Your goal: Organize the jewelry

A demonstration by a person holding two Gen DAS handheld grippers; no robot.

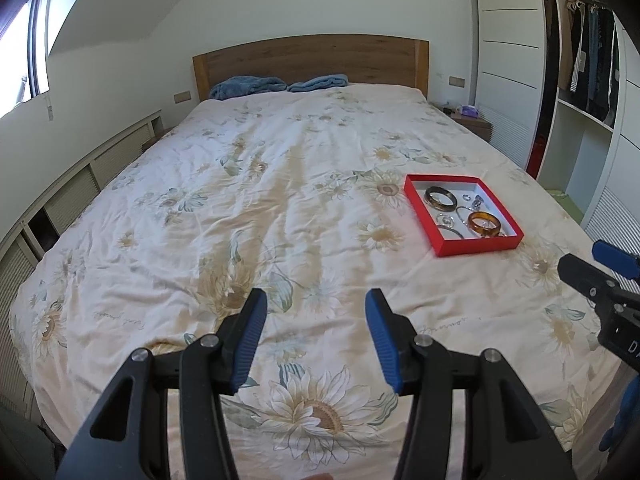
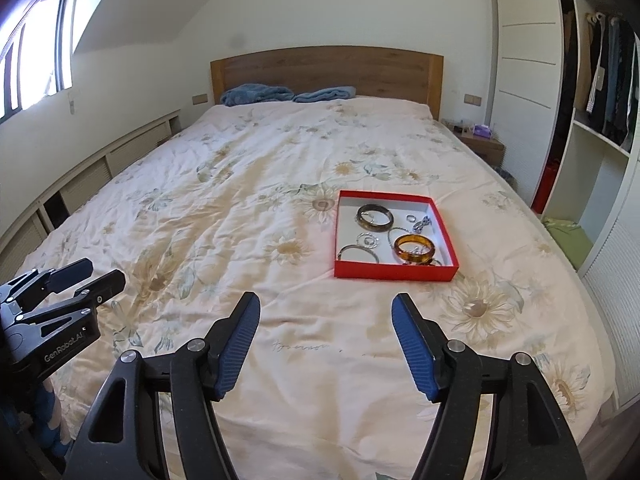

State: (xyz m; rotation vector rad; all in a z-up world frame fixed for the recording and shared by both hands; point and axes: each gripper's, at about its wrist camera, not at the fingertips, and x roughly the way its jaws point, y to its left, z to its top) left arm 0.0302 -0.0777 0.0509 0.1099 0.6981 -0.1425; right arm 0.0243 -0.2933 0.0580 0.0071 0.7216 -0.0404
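Observation:
A red box [image 2: 396,271] with a white inside lies on the bed, right of the middle; it also shows in the left wrist view [image 1: 478,247]. It holds a dark bangle [image 2: 375,216], an amber bangle [image 2: 414,248], silver bangles and small rings. My left gripper [image 1: 316,304] is open and empty above the bedspread, well left of and nearer than the box. My right gripper [image 2: 326,308] is open and empty, just short of the box's near edge. Each gripper shows at the edge of the other's view.
The bed has a cream sunflower bedspread [image 2: 224,216], blue pillows [image 2: 256,94] and a wooden headboard [image 2: 326,70]. A low slatted cabinet [image 2: 86,178] runs along the left wall. A nightstand [image 2: 482,142] and an open wardrobe [image 2: 592,120] stand to the right.

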